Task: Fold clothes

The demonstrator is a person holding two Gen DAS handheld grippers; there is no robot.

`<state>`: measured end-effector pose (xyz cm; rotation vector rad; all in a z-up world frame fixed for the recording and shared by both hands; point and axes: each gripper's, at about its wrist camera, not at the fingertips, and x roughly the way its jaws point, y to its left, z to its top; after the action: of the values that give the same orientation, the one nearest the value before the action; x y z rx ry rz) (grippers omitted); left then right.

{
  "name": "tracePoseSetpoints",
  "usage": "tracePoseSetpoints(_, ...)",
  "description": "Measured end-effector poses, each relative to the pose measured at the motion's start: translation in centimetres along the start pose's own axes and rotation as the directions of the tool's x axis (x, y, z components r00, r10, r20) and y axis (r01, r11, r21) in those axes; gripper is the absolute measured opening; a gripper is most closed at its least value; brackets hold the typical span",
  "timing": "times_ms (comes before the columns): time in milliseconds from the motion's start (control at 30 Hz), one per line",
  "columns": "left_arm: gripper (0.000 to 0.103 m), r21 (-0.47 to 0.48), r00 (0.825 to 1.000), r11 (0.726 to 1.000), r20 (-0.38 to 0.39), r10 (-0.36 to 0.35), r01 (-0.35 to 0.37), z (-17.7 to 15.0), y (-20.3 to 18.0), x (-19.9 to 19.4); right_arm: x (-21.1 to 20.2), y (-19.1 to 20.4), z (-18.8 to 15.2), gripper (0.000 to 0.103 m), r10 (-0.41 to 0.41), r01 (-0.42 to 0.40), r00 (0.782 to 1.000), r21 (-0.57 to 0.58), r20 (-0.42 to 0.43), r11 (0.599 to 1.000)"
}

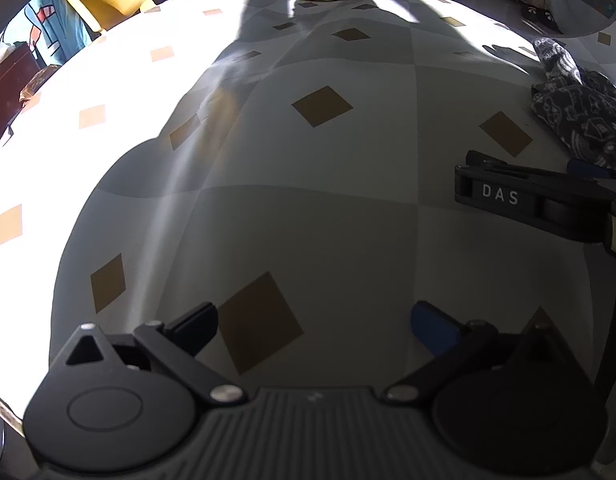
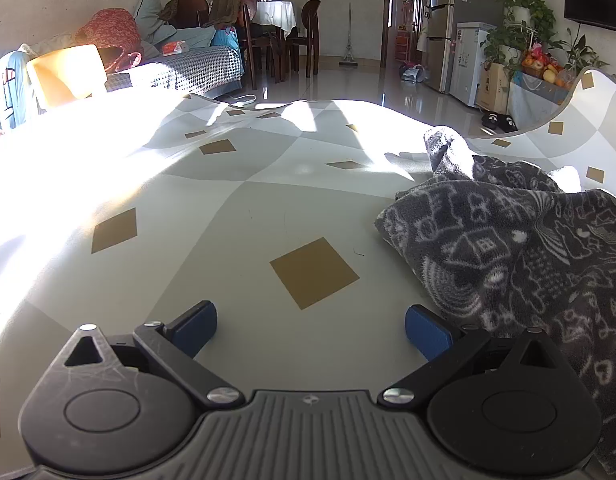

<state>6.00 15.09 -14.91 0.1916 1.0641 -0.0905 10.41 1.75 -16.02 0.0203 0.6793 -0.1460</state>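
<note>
A dark grey fleece garment with a white doodle print lies crumpled on the checked table cover, at the right. My right gripper is open just left of it, and its right blue pad is close to the cloth's near edge, with nothing between the fingers. In the left wrist view the same garment shows at the far right edge. My left gripper is open over bare table cover. The right gripper's black body enters that view from the right, beside the garment.
Strong sunlight washes out the left part of the table. A yellow chair and a sofa with a houndstooth throw stand beyond the far edge. The cover curls upward at the far right. Dining chairs, a fridge and plants stand farther back.
</note>
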Motion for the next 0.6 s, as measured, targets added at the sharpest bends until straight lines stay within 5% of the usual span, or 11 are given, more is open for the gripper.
tracePoseSetpoints(600,0.103,-0.007,1.0,1.0,-0.004,-0.025,0.025,-0.08,0.24,-0.01,0.01,0.03,0.01,0.101,0.0,0.0,1.0,0.0,0.0,1.0)
